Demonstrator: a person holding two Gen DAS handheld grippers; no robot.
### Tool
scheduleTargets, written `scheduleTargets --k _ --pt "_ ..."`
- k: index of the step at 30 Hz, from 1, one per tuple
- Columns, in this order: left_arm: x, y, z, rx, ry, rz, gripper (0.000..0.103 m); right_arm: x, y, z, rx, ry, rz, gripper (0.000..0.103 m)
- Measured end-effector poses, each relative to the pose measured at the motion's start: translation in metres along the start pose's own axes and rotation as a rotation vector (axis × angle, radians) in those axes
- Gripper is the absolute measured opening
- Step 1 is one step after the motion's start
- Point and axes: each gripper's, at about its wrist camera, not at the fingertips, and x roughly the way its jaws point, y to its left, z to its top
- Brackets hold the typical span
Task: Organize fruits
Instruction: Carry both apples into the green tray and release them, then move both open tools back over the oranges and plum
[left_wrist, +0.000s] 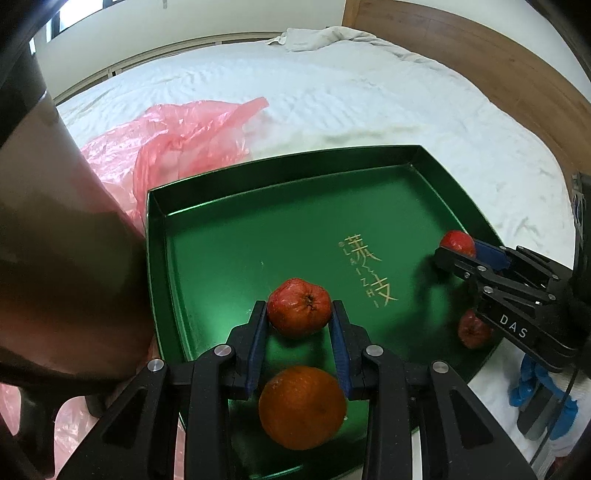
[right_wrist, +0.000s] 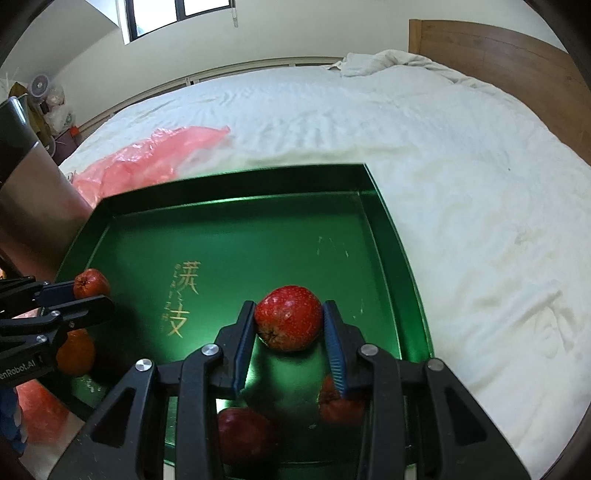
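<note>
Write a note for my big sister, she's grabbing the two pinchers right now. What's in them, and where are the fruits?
Left gripper: shut on a small red fruit, above the green tray.
Right gripper: shut on another red fruit, also over the tray.
In the tray: an orange and two more red fruits.
Pink plastic bag lies beside the tray on the bed.
Left: probably set both held fruits down in the tray.

Pink plastic bag (left_wrist: 177, 140) on white bed (left_wrist: 369, 103), wood headboard (right_wrist: 498, 48) behind.

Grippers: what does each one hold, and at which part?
The left gripper holds a red fruit by its sides. The right gripper holds another red fruit by its sides.
</note>
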Motion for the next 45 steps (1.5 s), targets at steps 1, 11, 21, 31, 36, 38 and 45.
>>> scheduleTargets --k 1,11,21,31,36,38,45 --pt "0.002 0.001 0.000 -0.001 0.002 0.004 0.028 0.001 0.000 0.000 -0.002 -0.001 -0.001 0.051" --pt "0.011 0.002 -0.001 0.006 0.020 0.029 0.029 0.003 0.002 0.000 -0.018 0.000 -0.005 0.051" --pt "-0.003 -0.002 0.001 0.029 -0.008 0.086 0.041 -0.010 0.002 -0.001 -0.009 -0.011 -0.017 0.091" --pt "-0.051 -0.009 -0.012 0.036 -0.069 0.063 0.043 -0.055 0.000 -0.005 0.010 -0.062 -0.025 0.099" --pt "-0.080 -0.010 -0.027 0.018 -0.105 0.050 0.043 -0.084 0.009 -0.014 0.002 -0.087 -0.020 0.103" --pt "-0.091 -0.011 -0.037 0.019 -0.111 0.049 0.043 -0.096 0.013 -0.019 -0.001 -0.093 -0.017 0.103" --pt "-0.127 -0.007 -0.068 0.011 -0.125 0.055 0.043 -0.131 0.032 -0.036 -0.010 -0.112 0.016 0.103"
